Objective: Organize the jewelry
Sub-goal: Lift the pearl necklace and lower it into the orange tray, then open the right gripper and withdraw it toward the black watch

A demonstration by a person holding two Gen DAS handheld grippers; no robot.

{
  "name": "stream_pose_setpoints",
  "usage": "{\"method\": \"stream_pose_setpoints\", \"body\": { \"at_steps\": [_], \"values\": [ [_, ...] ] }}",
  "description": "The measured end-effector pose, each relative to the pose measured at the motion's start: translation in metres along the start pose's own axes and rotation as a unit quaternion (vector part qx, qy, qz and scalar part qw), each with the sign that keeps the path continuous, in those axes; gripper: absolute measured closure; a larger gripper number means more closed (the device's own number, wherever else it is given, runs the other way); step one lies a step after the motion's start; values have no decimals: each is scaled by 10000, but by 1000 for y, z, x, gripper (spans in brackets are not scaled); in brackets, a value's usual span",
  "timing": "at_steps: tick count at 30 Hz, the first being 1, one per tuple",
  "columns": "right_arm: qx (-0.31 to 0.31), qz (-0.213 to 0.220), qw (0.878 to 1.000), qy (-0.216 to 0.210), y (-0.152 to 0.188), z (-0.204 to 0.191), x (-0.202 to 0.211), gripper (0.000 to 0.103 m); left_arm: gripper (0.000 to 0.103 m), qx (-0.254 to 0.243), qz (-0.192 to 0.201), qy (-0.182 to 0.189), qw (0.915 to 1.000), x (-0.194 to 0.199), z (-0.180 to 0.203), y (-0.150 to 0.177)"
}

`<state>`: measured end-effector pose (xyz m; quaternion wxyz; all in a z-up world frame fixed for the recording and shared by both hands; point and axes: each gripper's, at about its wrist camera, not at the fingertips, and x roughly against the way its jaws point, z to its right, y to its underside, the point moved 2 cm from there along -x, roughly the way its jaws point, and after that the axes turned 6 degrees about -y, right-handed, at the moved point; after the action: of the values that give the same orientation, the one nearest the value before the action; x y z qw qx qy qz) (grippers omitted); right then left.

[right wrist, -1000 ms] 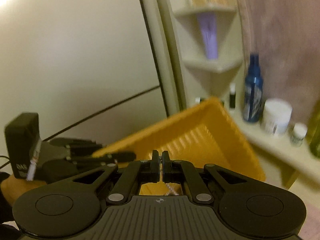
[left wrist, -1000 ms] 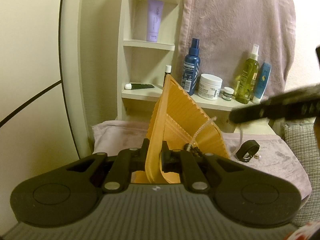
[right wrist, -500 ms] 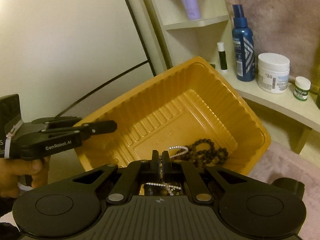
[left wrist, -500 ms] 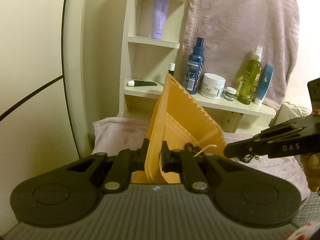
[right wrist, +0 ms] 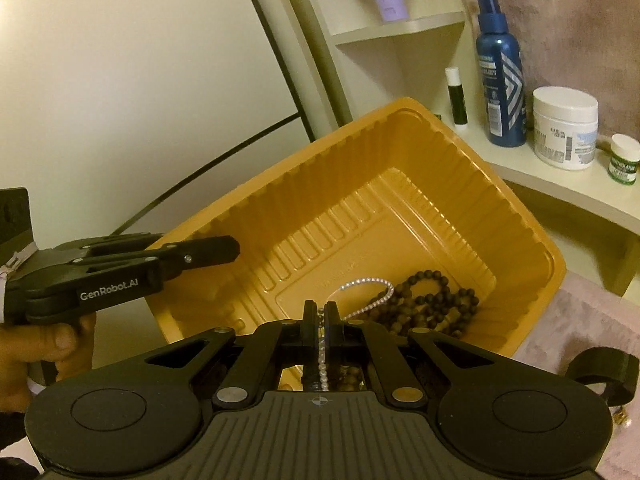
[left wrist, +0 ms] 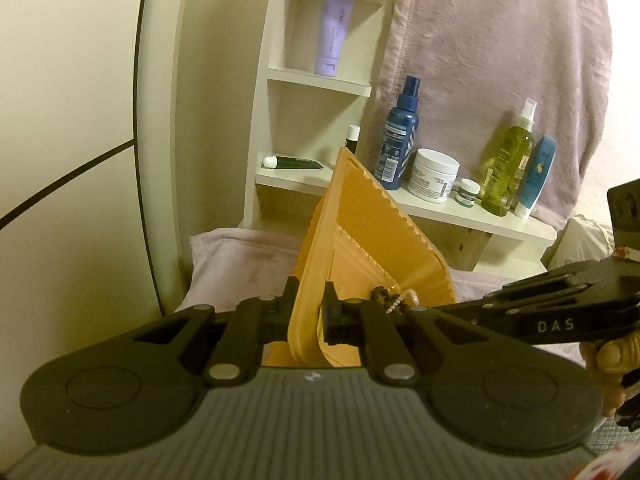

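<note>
An orange ribbed plastic tray (right wrist: 400, 168) is tilted up on its side edge. My left gripper (left wrist: 308, 300) is shut on the tray's (left wrist: 360, 216) near rim and holds it tipped. A sparkling silver chain (right wrist: 368, 296) loops across the tray floor, and one end of it runs back between my right gripper's pads. My right gripper (right wrist: 320, 316) is shut on that chain just over the tray's lower edge. A dark beaded bracelet (right wrist: 436, 300) lies heaped in the tray's low corner. In the left wrist view the right gripper (left wrist: 452, 312) reaches in from the right.
A white shelf (right wrist: 568, 184) behind carries a blue spray bottle (right wrist: 500, 72), a white jar (right wrist: 566, 132), a small green jar (right wrist: 624, 160) and a yellow-green spray bottle (left wrist: 508, 172). A pink towel (left wrist: 240, 252) covers the surface. A black ring-shaped object (right wrist: 604, 372) lies at the right.
My right gripper came down and in over the tray's low edge with the silver chain, which now lies partly on the tray floor. The left gripper kept the tray tilted in place.
</note>
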<state>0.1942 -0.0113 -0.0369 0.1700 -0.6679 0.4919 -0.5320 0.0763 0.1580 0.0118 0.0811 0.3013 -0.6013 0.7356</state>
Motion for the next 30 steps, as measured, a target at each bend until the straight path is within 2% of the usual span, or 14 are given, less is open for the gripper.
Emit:
{"method": "stream_pose_setpoints", "body": {
  "at_steps": [5,14,18,21,25,30],
  "values": [
    [-135,138,9998,56,1,5,6,100,94,43,-10,7,10000,-1,-2,0],
    [-678,847,9924,585,16,33,68,98,94,86,-23,20,10000,-2,-3,0],
    [-978,1155,9832,1016,35,49,100,97,94,83,-21,21,10000,-2,-3,0],
    [-1128,1283,9757,1372,53,59,122,91,94,82,-19,19,10000,-2,-3,1],
    [-1232,1290,9657,1884,76,72,142,78,94,85,-23,23,10000,-2,-3,0],
    [-1262,1155,9540,2463,107,80,153,74,94,81,-14,12,10000,-1,-2,0]
  ]
}}
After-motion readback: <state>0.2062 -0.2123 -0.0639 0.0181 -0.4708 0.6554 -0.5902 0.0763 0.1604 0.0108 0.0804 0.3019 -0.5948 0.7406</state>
